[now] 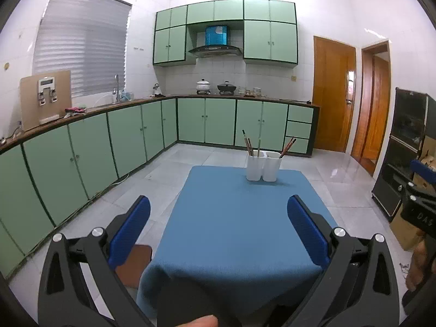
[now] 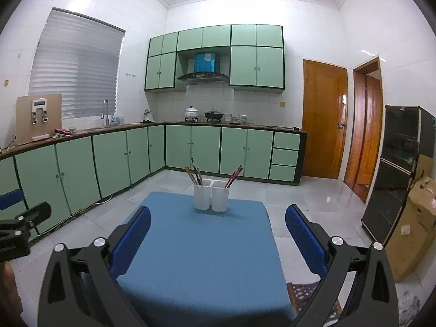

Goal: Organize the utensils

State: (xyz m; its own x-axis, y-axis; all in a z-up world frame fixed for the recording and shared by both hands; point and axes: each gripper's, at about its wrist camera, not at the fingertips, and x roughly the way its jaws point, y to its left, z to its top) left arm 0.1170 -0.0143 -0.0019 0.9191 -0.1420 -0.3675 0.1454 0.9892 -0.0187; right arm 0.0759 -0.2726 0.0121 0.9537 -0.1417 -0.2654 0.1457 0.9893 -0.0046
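Left gripper (image 1: 218, 212): hovering over the near end of the worktop, its blue-padded fingers (image 1: 130, 231) spread wide and holding nothing.
Right gripper (image 2: 218, 223): hanging over the near end of the worktop too, its blue fingers (image 2: 305, 239) standing wide apart and empty; its black frame is also showing at the right edge of the left wrist view.
Worktop (image 2: 196, 259): a small table covered by a blue cloth, lying bare between the grippers and the holder.
Utensil holder (image 2: 211, 196): a white two-compartment container standing upright near the far edge of the worktop, well apart from both grippers.
Left-compartment chopsticks (image 2: 194, 175): several dark and wooden sticks standing in the left compartment, leaning slightly left.
Right-compartment chopsticks (image 2: 235, 175): a few reddish-brown sticks sitting in the right compartment, leaning to the right.
Floor (image 2: 299, 204): pale grey tiles surrounding the table.
Black cabinet (image 2: 400, 163): a tall glass-fronted unit standing at the right, with a cardboard box (image 2: 414, 231) just beside it.
Kitchen cabinets (image 2: 109, 158): green-doored units running along the left and far walls.
Stove pots (image 2: 203, 114): a white pot and a black one sitting on the far counter under the range hood (image 2: 203, 76).
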